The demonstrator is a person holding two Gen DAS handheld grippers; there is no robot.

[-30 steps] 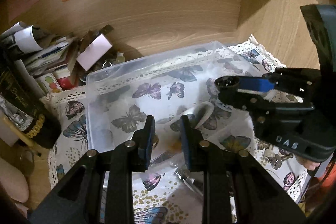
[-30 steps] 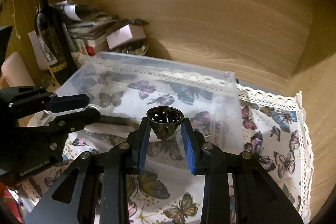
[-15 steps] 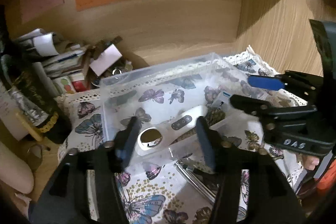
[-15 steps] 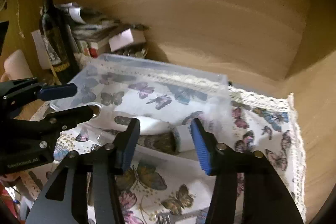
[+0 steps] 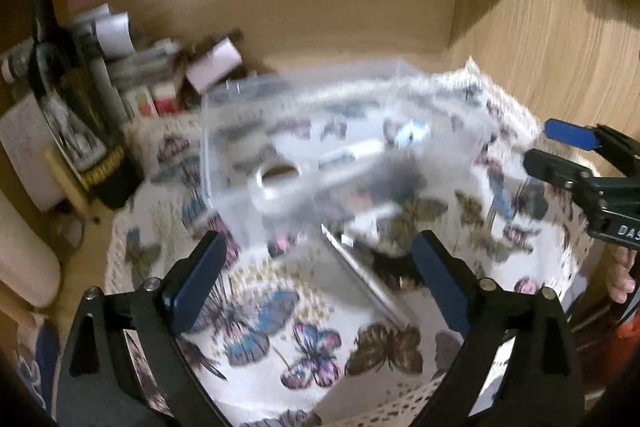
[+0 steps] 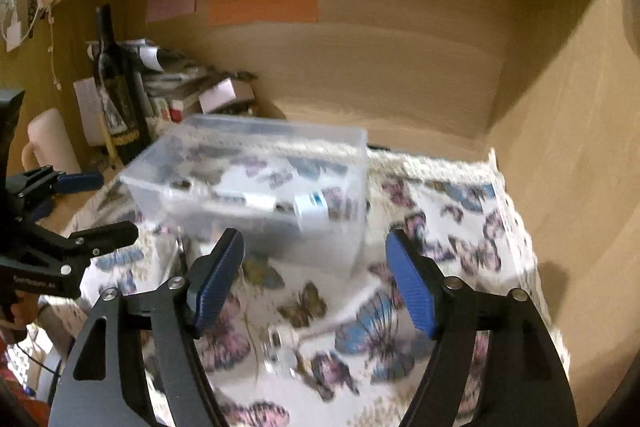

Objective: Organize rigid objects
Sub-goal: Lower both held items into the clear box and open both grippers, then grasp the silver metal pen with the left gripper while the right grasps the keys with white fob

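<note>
A clear plastic bin [image 5: 248, 131] [image 6: 352, 147] stands on the butterfly cloth [image 5: 280, 327] [image 6: 460, 227]. Inside it lie a white device with a round opening [image 5: 280, 179], a small bottle with a blue-and-white label [image 6: 312, 205] [image 5: 408, 133] and a dark object, all blurred. A metal utensil [image 5: 368, 279] lies on the cloth in front of the bin; a shiny metal piece [image 6: 288, 343] shows in the right wrist view. My left gripper [image 5: 316, 275] is open and empty, above the cloth before the bin. My right gripper [image 6: 316, 279] is open and empty too.
A dark wine bottle [image 5: 72, 99] [image 6: 118, 99] stands at the left with stacked papers and small boxes [image 5: 160, 67] behind it. Wooden walls close the back and right. Coloured paper notes [image 6: 264, 3] hang on the back wall. A pale cylinder [image 6: 52, 143] stands far left.
Both grippers opened, letting their objects go into the bin, and have pulled back and up from it. The white device and the dark perforated piece now lie in the bin.
</note>
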